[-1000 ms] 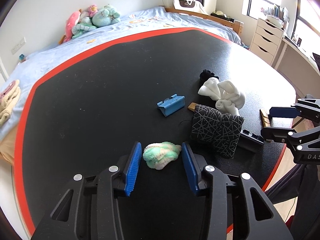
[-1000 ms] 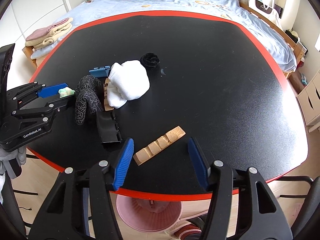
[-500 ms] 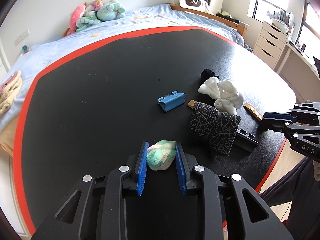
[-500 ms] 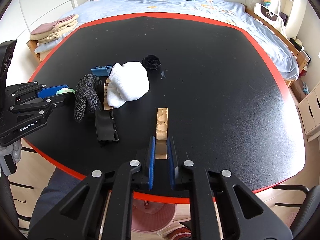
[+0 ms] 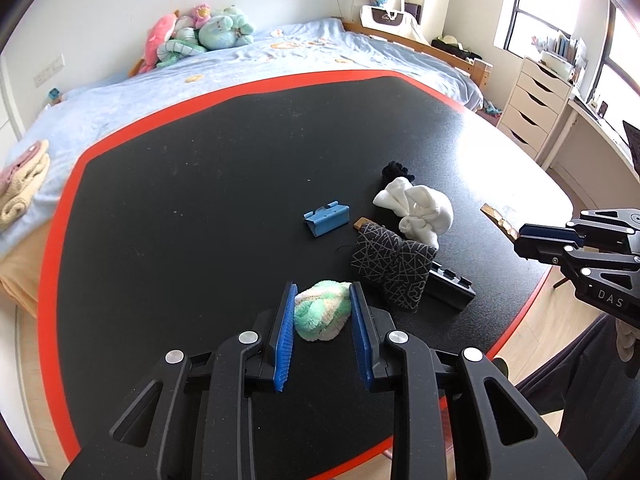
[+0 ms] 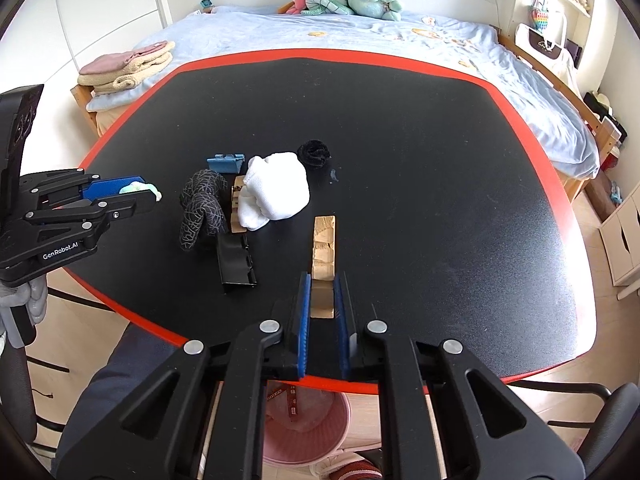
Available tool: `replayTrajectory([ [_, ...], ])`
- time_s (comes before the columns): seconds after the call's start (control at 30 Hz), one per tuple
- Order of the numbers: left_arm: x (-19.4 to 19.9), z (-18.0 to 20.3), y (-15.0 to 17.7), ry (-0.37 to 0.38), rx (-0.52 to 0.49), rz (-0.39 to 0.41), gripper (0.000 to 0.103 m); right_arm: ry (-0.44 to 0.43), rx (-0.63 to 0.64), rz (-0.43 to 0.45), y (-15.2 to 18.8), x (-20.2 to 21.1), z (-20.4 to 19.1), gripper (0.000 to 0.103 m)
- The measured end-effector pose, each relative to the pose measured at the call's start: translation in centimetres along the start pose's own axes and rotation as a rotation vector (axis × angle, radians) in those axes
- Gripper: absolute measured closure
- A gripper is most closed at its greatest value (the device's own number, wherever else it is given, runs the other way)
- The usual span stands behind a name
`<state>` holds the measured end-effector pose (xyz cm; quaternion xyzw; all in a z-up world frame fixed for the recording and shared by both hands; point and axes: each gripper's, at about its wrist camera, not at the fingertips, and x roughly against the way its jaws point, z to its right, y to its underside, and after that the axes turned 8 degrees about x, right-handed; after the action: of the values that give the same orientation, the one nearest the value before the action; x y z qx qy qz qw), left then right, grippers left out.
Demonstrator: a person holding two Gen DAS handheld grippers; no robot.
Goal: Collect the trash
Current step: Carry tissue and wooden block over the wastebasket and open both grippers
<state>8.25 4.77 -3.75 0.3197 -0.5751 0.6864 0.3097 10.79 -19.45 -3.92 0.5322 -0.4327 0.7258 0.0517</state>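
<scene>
1. Left wrist view: your left hand-held gripper (image 5: 323, 312) pinches the fluffy green-and-white ball of fabric (image 5: 322, 315) between its blue pads, above the near part of the black desk with the red rim (image 5: 200, 184).
2. Just right of it lie a black roll of cloth with a grey line pattern (image 5: 390, 268) and a black rectangular plastic block (image 5: 450, 286); beyond are a blue plastic clip (image 5: 326, 218) and a white bundle of cloth (image 5: 418, 210).
3. Right wrist view: your right hand-held gripper (image 6: 322, 296) is pressed onto the near end of the notched tan wooden stick (image 6: 323, 254), which points away over the desk.
4. A pink waste bin (image 6: 304, 428) stands on the floor below the desk's near edge.
</scene>
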Motion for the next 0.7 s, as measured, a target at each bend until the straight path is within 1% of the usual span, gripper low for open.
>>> replayTrajectory([
  [0.23, 2.9, 1.7, 0.6, 0.028, -0.026, 0.028, 0.077, -0.020, 0.030, 0.046, 0.9, 3.8, -0.2, 0.092],
  [0.4, 4.8, 3.7, 2.1, 0.059, -0.051, 0.039, 0.077, -0.046, 0.037, 0.073, 2.5, 6.3, -0.5, 0.092],
  [0.53, 5.6, 4.8, 3.6, 0.078, -0.062, 0.036, 0.077, -0.058, 0.041, 0.080, 3.9, 7.7, -0.4, 0.092],
  [0.7, 5.9, 6.1, 4.9, 0.110, -0.065, 0.025, 0.077, -0.070, 0.040, 0.069, 5.8, 8.6, -0.6, 0.092],
])
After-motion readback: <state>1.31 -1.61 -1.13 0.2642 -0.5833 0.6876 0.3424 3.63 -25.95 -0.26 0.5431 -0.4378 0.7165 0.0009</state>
